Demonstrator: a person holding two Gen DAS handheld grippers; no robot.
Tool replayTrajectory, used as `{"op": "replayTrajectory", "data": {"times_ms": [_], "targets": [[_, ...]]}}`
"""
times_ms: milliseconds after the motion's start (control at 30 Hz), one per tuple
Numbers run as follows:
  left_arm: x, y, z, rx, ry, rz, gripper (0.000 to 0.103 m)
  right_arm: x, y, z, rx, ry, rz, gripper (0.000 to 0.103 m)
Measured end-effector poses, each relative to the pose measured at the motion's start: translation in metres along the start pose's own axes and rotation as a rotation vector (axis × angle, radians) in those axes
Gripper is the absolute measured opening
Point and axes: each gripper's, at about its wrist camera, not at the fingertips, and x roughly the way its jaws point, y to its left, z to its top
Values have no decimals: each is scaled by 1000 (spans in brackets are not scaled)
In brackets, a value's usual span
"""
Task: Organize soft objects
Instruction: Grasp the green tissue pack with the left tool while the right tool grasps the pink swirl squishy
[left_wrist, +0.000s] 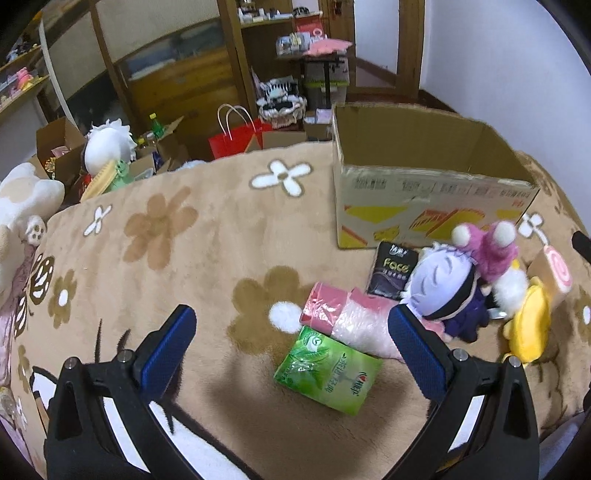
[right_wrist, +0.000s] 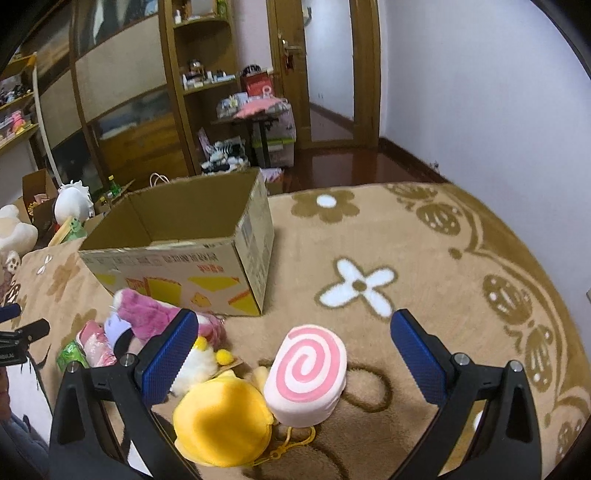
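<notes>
1. The soft things lie in a loose heap on the flowered blanket (left_wrist: 207, 266), just in front of the open cardboard box (left_wrist: 424, 184).
2. In my left view, a green tissue pack (left_wrist: 327, 373) lies nearest me, touching a pink wrapped roll (left_wrist: 351, 317) behind it.
3. A dark tissue pack (left_wrist: 393, 271) marked "Face" stands beyond the roll, close to the box's front wall.
4. A pale-haired doll (left_wrist: 443, 291) lies beside the dark pack, and a pink plush (left_wrist: 491, 251) rests on top of it.
5. Further right lie a yellow plush (left_wrist: 528, 325) and a pink swirl roll cushion (left_wrist: 554, 273).
6. My left gripper (left_wrist: 291, 336) hangs above the blanket over the green pack, jaws spread wide, gripping nothing.
7. My right gripper (right_wrist: 291, 339) hovers over the swirl cushion, jaws likewise wide apart and empty.
8. In the right view, the cushion touches the yellow plush on its left.
9. The box looks empty inside, as far as I can see.
10. Beyond the blanket's edge, a red paper bag (left_wrist: 236, 142) and more plush toys (left_wrist: 107, 146) sit before wooden shelves (right_wrist: 199, 74).
</notes>
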Motion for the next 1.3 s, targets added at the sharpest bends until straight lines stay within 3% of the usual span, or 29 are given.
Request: {"op": "replayTrajectory", "data": {"times_ms": [200, 467, 600, 900, 1033, 1067, 1200, 1300], "targets": [[29, -4, -3, 22, 55, -2, 102, 25, -10, -6, 45, 73, 1, 103], [48, -21, -9, 69, 122, -92, 102, 54, -25, -13, 108, 159, -10, 103], [53, -29, -14, 114, 148, -99, 102, 64, -29, -17, 134, 200, -16, 101], [67, -34, -24, 159, 223, -108, 102, 78, -35, -24, 170, 273, 7, 85], [70, -33, -27, 166, 243, -112, 102, 77, -33, -25, 176, 282, 40, 70], [71, -32, -28, 162, 248, -115, 101, 78, -32, -25, 172, 285, 52, 65], [77, -33, -31, 169, 283, -116, 84, 77, -27, -26, 155, 291, 57, 61], [79, -34, -31, 171, 285, -107, 83, 76, -28, -26, 154, 295, 63, 57]]}}
